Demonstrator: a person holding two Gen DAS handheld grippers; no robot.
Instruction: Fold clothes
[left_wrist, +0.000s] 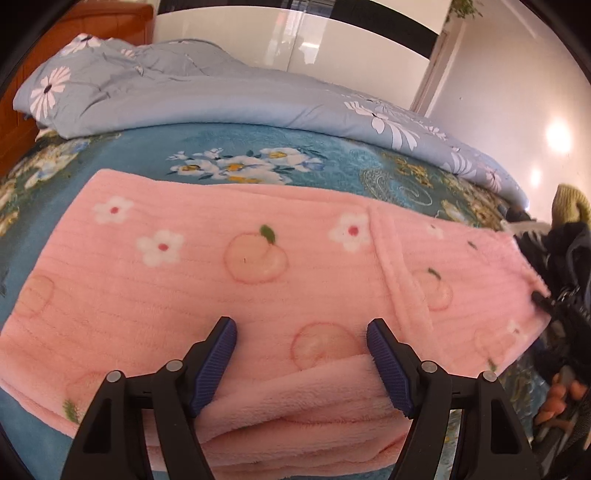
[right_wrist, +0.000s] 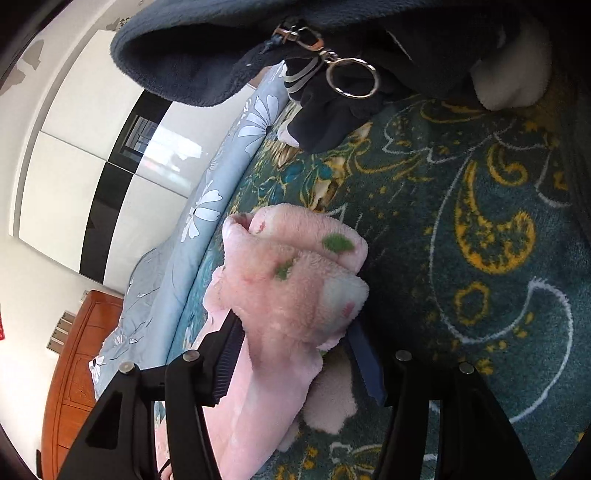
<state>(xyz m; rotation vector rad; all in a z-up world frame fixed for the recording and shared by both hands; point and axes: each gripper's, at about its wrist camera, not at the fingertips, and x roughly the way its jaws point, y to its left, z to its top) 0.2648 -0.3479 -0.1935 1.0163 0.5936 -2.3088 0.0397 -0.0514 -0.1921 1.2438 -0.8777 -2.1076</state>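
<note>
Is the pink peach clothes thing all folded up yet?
Partly. The pink fleece garment lies flat on the blue flowered blanket, one edge already doubled over near the open left gripper. A bunched end sits between the right gripper fingers, which look open. More folds remain.

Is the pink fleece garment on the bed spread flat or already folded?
Partly folded: the pink fleece garment lies flat on the teal blanket, with doubled layers along its near edge.

Both wrist views close, angled down, sharing pink garment (left_wrist: 258, 266), seemingly rolled right
</note>
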